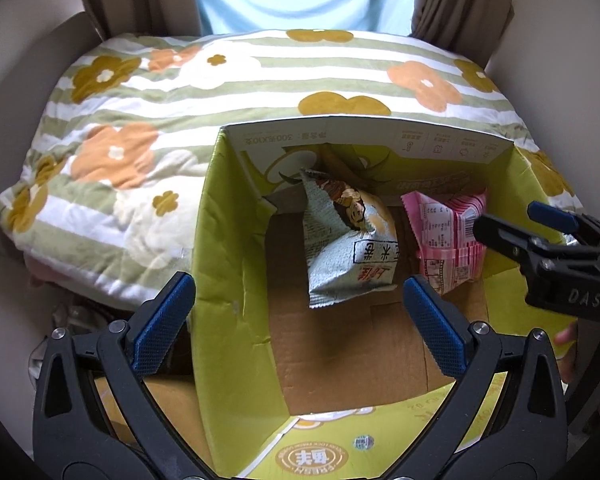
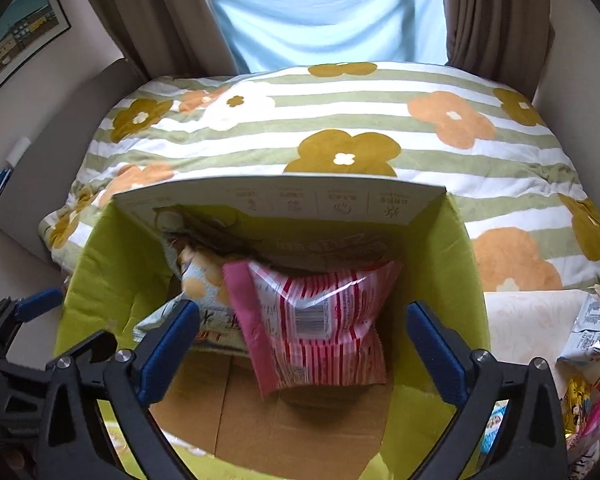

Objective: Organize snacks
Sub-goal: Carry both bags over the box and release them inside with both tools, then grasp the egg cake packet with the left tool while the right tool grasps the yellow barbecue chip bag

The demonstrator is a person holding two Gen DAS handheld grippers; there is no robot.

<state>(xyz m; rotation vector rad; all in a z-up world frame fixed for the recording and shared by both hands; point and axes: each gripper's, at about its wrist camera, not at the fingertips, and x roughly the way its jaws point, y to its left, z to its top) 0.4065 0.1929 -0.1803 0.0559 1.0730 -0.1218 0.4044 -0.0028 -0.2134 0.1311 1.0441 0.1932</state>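
Floral blanket (image 1: pixel 228 80) under green carton (image 2: pixel 452 248). Carton holds two snacks: pink packet (image 2: pixel 320 320), grey-green packet (image 1: pixel 348 248), both leaning on far wall. More snack packets (image 2: pixel 592 340) wait outside, right of carton. Left gripper (image 1: pixel 300 320), right gripper (image 2: pixel 304 352): fingers spread wide, empty. Task judged partly done.

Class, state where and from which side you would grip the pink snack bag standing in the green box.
Grip the pink snack bag by its crimped top edge, coming from above: it stands upright against the green box back wall, which blocks side approaches.
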